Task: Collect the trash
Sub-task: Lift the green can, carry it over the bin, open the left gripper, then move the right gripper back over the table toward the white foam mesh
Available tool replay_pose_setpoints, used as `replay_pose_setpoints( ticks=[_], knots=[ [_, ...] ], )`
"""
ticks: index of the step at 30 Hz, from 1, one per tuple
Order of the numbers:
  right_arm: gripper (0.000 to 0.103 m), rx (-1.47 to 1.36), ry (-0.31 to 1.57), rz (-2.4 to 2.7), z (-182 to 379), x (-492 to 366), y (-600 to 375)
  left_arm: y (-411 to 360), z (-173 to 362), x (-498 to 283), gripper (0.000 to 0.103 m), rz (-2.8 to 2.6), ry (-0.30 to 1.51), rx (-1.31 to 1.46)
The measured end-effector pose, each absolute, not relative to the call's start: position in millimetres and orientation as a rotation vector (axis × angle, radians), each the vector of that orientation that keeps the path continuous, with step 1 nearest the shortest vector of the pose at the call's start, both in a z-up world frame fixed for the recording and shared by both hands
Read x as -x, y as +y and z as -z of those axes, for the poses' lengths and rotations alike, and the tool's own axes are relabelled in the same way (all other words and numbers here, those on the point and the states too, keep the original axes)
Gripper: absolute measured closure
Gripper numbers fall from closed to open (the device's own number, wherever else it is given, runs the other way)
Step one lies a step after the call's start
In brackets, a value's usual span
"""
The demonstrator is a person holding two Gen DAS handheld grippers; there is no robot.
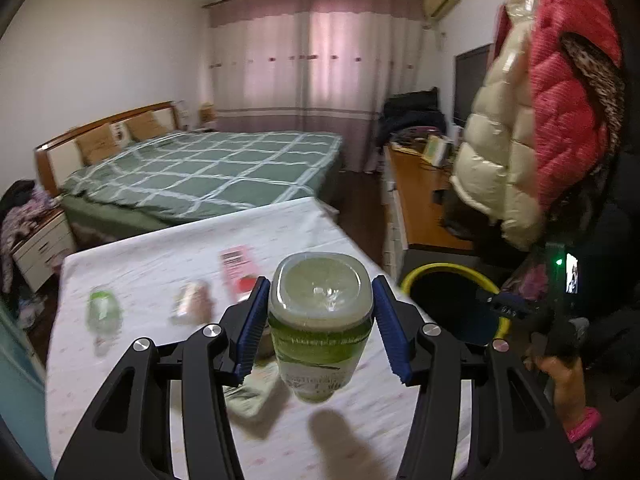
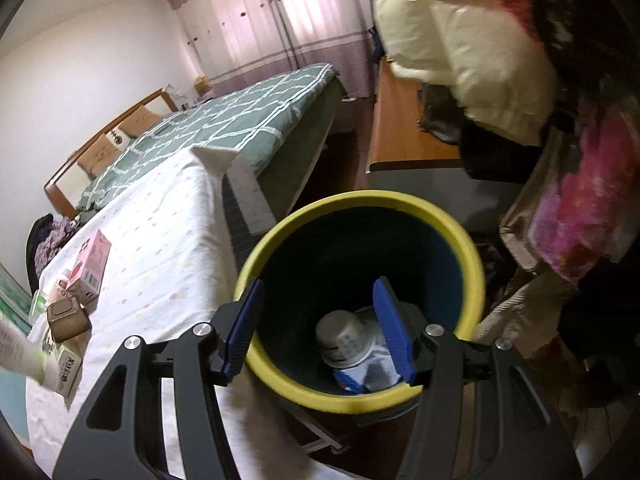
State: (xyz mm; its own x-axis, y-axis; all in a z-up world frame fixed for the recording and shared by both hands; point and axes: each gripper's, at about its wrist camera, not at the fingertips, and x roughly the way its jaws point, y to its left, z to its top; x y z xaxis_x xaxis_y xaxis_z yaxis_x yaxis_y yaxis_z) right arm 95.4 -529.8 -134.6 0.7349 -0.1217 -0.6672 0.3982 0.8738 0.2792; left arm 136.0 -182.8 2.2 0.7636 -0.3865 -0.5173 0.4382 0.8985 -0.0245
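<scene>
left hand-held gripper (image 1: 319, 316): blue pads closed on a clear plastic bottle (image 1: 320, 320) with a green label, base toward the camera, held above the worktop (image 1: 168, 248); the pads (image 1: 253, 326) press its two sides.

right hand-held gripper (image 2: 318, 328): jaws spread wide, nothing between them, poised over the mouth of the bin (image 2: 476, 264). the left-wrist view shows this tool from outside, gripped in a hand by the bin.

bin: dark inside, yellow rim, standing just beside the worktop's right edge. contents: a pale plastic cup (image 2: 344, 338) on its side and a white-and-blue wrapper (image 2: 370, 374), touching each other at the bottom.

worktop: covered with a white cloth with faint dots. items on it: pink carton (image 1: 238, 276) lying flat; small brownish packet (image 1: 192, 300), blurred; second clear bottle with green label (image 1: 103, 312), blurred; crumpled pale green wrapper (image 1: 252, 392) under the held bottle. in the right-wrist view, a brown box (image 2: 67, 318) sits near the pink carton at the far left.

background: bed (image 1: 208, 172) with green checked cover beyond the worktop; pink curtains (image 1: 316, 60); cream and red padded jackets (image 1: 536, 120) hanging at right.
</scene>
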Motion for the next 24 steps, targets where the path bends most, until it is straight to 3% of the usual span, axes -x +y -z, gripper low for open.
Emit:
replay_pose_setpoints(
  ticks=[16,24],
  knots=[
    [0.048,-0.507,0.668,0.389,149,-53,-600,-371,33,-179,0.051,0.713,0.611,-0.19],
    [0.048,-0.528,0.679,0.414,157,-48,-613,-422,67,-197,0.051,0.759,0.691,-0.215]
  ],
)
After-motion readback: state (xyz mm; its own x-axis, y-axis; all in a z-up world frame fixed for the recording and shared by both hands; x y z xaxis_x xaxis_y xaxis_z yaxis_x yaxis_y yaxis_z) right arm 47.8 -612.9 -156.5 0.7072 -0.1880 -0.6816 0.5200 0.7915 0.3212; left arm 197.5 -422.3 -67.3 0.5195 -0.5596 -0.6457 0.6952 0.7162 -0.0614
